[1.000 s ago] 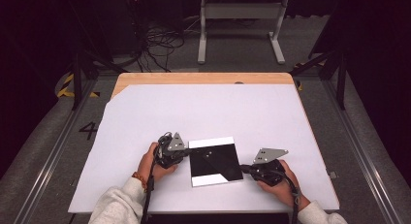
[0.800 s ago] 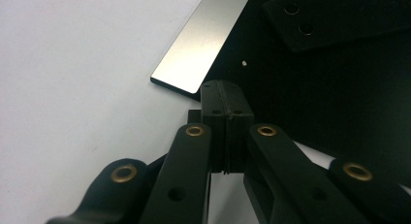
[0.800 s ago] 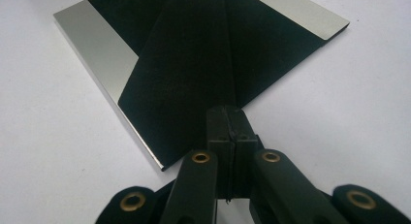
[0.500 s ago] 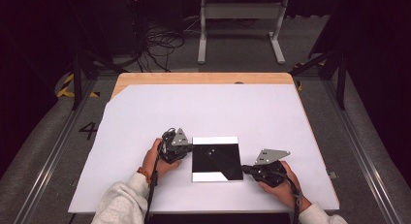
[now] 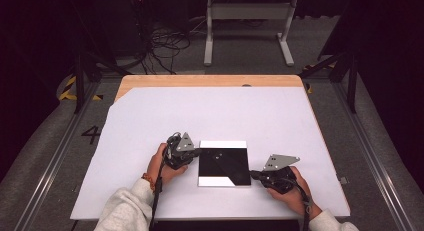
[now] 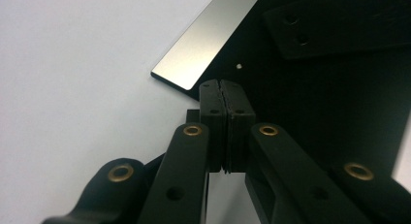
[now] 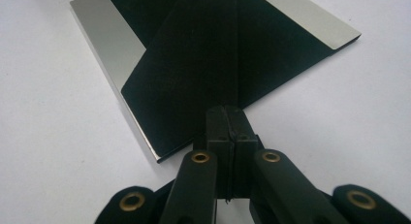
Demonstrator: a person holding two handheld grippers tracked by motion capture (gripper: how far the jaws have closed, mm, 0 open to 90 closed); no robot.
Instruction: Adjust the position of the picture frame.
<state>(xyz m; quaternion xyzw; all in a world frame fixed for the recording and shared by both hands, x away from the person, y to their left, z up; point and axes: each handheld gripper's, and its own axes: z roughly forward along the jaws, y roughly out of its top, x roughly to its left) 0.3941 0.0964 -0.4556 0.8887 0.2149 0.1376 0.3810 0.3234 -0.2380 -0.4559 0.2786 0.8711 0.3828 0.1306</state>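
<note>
A square, mirror-like plate (image 5: 224, 162) lies flat on the white table top (image 5: 215, 111), reflecting mostly black with bright strips along its edges. My left gripper (image 5: 196, 152) is at the plate's left edge, near the far corner. Its jaws are pressed together with nothing between them, and the tips (image 6: 224, 86) reach just over the shiny edge strip (image 6: 203, 44). My right gripper (image 5: 253, 175) sits at the plate's near right corner, also shut and empty. Its tips (image 7: 226, 112) meet the plate (image 7: 194, 54) at that corner.
The white sheet covers a wooden table whose bare far edge (image 5: 210, 80) shows. Beyond it stand a grey metal frame (image 5: 247, 21) and loose cables (image 5: 160, 46) on the floor. Open white surface lies all around the plate.
My left gripper has edged a little to the right, up against the plate's left edge. The right gripper has stayed put.
</note>
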